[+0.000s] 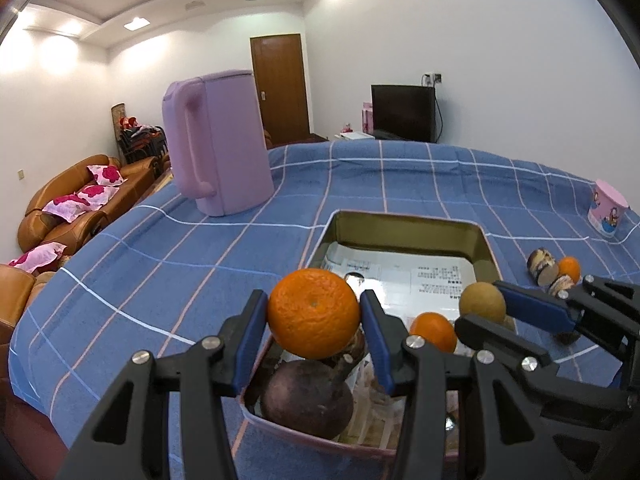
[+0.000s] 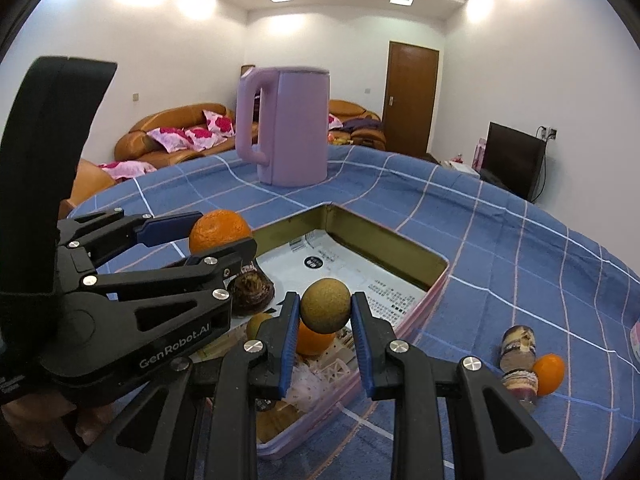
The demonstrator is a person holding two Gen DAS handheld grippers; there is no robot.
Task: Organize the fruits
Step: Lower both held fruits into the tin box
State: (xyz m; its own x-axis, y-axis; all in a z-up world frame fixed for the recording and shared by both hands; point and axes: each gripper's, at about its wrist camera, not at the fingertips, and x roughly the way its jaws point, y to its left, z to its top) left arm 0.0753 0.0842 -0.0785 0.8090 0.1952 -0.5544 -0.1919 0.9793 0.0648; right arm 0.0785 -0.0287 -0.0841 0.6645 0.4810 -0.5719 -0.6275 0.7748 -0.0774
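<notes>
A living room with tan sofas, a dark TV and a wooden door lies behind my tabletop [image 1: 168,264], which wears a blue checked cloth. The tall lilac kettle [image 1: 218,144] stands well apart at the far side, out of my way. Nearer is the open rectangular tin [image 2: 436,280], lined with printed paper, directly below both sets of jaws. In its near end I see a dark purple-brown fruit [image 1: 308,400] and a small orange [image 1: 434,331]. My left gripper [image 1: 314,312] is clenched on a large orange [image 1: 314,314], held above the tin's near left corner; my right gripper [image 2: 325,312] grasps a round brownish-green fruit [image 2: 325,306] just over the small orange. Both loads only need to go straight down, I judge, the right being nearer the lining. The 2 grippers hang close together, so they could collide. Outside the tin to the right, a striped brown piece [image 2: 518,354] and another small orange [image 2: 550,372] remain on the cloth, nearer my right hand.
</notes>
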